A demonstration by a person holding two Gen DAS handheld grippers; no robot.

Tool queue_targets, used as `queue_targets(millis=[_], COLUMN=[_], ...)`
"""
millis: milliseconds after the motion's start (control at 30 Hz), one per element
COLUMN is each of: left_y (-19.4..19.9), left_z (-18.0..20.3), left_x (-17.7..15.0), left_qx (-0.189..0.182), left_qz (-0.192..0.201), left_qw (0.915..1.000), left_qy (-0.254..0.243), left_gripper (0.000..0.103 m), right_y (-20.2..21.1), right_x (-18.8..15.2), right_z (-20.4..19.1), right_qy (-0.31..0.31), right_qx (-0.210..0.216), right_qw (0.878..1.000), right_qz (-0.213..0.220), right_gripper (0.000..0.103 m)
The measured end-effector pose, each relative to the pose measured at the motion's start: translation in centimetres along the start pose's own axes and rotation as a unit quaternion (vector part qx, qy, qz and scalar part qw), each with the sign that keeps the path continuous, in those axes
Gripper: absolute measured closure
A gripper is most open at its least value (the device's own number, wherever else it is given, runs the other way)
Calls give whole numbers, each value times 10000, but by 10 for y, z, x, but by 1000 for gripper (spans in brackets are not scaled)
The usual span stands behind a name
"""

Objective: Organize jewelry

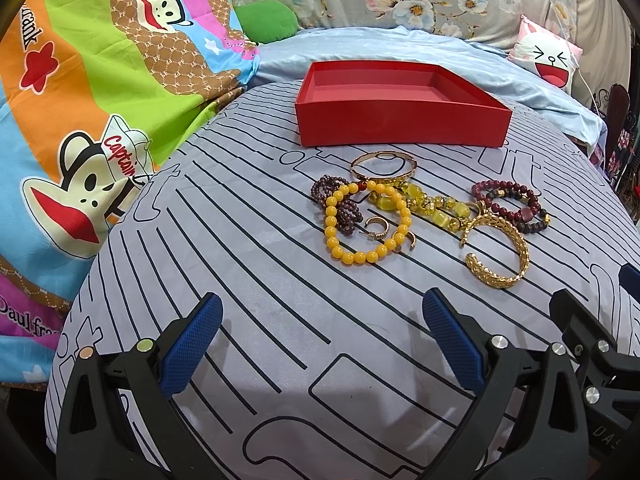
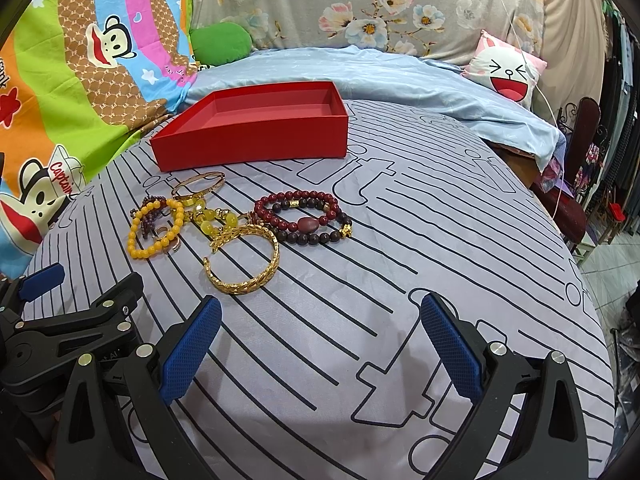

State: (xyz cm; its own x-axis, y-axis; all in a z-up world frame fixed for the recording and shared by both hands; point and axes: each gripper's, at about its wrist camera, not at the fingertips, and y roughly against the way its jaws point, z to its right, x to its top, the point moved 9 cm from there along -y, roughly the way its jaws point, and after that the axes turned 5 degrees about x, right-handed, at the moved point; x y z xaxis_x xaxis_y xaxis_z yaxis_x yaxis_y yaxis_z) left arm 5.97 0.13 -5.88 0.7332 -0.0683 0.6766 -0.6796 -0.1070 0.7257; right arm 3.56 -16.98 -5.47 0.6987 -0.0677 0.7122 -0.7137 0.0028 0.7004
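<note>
Striped grey sheet [image 1: 248,280] over a bed, cartoon blanket [image 1: 100,80] to the left. Left gripper [image 1: 320,344] & right gripper [image 2: 320,344] both hover w/ fingers spread wide, nothing held. Jewelry pile ahead of both: yellow bead bracelet [image 1: 366,222], gold cuff [image 2: 244,260], dark red bead bracelets [image 2: 308,218]. Empty red box [image 1: 400,120] just beyond.

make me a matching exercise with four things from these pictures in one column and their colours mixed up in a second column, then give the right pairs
Things:
1. box
2. round-bead bracelet
3. open cuff bangle
4. cushion behind the box

Colours:
A. green
B. gold metal
C. red
D. opaque yellow

Pairs: 1-C, 2-D, 3-B, 4-A
</note>
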Motion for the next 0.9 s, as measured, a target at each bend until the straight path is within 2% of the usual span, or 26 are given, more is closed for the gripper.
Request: queue_targets(millis=[900], left_y=[-1], left_z=[1], left_x=[0], left_qx=[9], left_qz=[53], left_qw=[10000], left_qy=[2], left_gripper=[8], right_y=[0], right_x=[0], right_z=[1], right_qy=[-14], right_qx=[8], right_qw=[10000], right_qz=[11], right_gripper=[7])
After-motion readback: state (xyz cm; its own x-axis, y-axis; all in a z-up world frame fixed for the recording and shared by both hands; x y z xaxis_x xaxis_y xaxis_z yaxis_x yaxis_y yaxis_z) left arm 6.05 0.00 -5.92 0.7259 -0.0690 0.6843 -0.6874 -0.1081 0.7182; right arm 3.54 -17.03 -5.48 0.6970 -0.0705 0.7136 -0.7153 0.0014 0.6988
